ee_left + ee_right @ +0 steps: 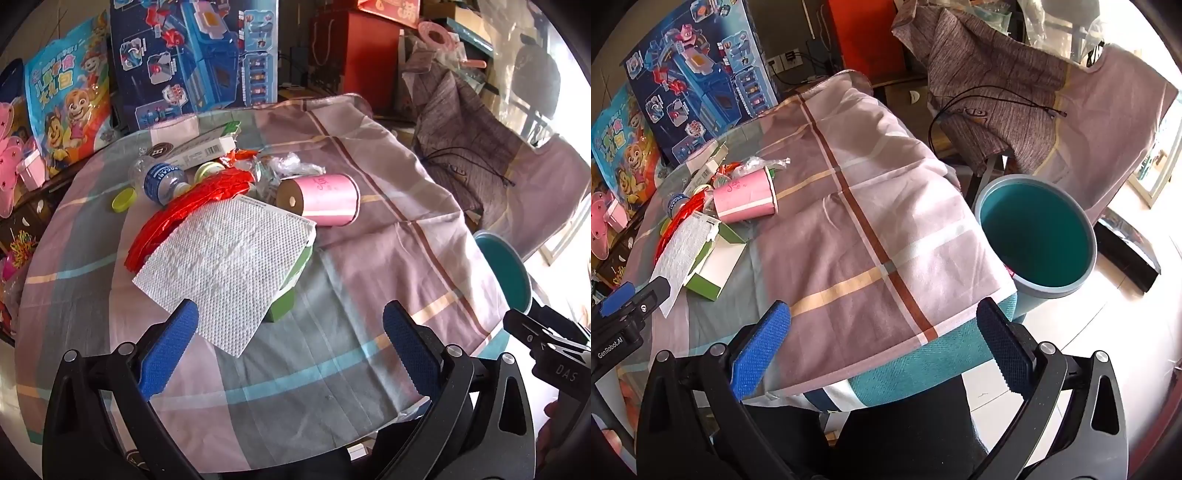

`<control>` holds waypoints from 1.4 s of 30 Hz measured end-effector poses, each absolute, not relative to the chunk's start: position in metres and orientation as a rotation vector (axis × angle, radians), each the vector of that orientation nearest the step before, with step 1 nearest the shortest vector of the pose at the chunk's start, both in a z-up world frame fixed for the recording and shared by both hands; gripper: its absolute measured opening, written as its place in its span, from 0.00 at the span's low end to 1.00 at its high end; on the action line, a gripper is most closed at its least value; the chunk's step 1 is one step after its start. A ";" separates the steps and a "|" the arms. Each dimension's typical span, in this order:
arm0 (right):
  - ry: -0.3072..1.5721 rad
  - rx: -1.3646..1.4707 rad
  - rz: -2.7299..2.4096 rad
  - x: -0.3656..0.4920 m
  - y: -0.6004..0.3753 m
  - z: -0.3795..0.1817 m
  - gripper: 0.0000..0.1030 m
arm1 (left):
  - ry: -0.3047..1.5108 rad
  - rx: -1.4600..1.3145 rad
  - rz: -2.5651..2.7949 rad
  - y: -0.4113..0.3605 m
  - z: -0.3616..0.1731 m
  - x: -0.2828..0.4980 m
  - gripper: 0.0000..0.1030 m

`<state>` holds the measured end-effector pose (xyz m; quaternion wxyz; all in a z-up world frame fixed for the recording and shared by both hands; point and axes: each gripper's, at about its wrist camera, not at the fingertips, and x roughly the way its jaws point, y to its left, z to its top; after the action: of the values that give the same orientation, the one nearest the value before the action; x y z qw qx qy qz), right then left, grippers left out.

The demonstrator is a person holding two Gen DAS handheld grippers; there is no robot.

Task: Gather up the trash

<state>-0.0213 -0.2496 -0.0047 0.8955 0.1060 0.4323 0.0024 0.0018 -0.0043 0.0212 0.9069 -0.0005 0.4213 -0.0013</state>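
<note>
- Trash lies in a heap on the cloth-covered table [369, 295], ahead of your left gripper [291, 332] and slightly to its left.
- Nearest your left gripper is a white paper towel [225, 266]; its near corner sits just beyond the gripper's left blue finger [170, 354], and whether they touch you cannot tell.
- Under the towel a green carton [286, 302] shows, and a crumpled red wrapper [184, 214] runs along the towel's far left edge.
- Farther ahead lie a pink paper cup [325, 199] on its side, a small plastic bottle [162, 181] with a blue label, a yellow-green cap [123, 199] and a white box [203, 149].
- Your left gripper is spread wide and holds nothing; only cloth shows between its fingers.
- Your right gripper [884, 343] is likewise wide apart and empty, hanging over the near edge of the table.
- A teal bin [1034, 236] stands on the floor beside the table, ahead of your right gripper and to its right.
- From the right gripper the heap is far to the left.
</note>
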 end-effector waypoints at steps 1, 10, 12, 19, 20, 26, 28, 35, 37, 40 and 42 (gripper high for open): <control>0.913 0.221 0.002 -0.013 -0.250 -0.004 0.94 | 0.871 0.000 -0.004 -0.005 0.021 0.002 0.97; 0.920 0.225 0.000 -0.012 -0.251 -0.005 0.94 | 0.873 0.005 -0.009 -0.008 0.018 0.004 0.97; 0.920 0.227 -0.001 -0.011 -0.252 -0.004 0.94 | 0.871 0.007 -0.012 -0.009 0.018 0.004 0.97; 0.922 0.226 -0.002 -0.011 -0.251 -0.006 0.94 | 0.863 0.008 -0.017 -0.010 0.020 0.002 0.97; 0.923 0.225 -0.003 -0.011 -0.251 -0.006 0.94 | 0.864 0.008 -0.017 -0.010 0.020 0.002 0.97; 0.923 0.223 -0.003 -0.011 -0.250 -0.007 0.94 | 0.862 0.006 -0.013 -0.010 0.020 0.001 0.97; 0.924 0.222 -0.002 -0.011 -0.250 -0.007 0.94 | 0.862 0.005 -0.015 -0.010 0.019 0.001 0.97; 0.930 0.221 -0.004 -0.011 -0.249 -0.011 0.94 | 0.860 0.006 -0.016 -0.011 0.020 0.000 0.97; 0.930 0.221 -0.004 -0.011 -0.249 -0.011 0.94 | 0.860 0.007 -0.015 -0.011 0.020 0.000 0.97; 0.934 0.220 -0.004 -0.011 -0.249 -0.012 0.94 | 0.861 0.007 -0.017 -0.011 0.020 0.000 0.97; 0.939 0.219 -0.003 -0.010 -0.248 -0.013 0.94 | 0.861 0.007 -0.016 -0.011 0.020 0.000 0.97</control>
<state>-0.0103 -0.2481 -0.0127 0.8861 0.1052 0.4513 -0.0016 0.0004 -0.0114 0.0203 0.9087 0.0036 0.4173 -0.0078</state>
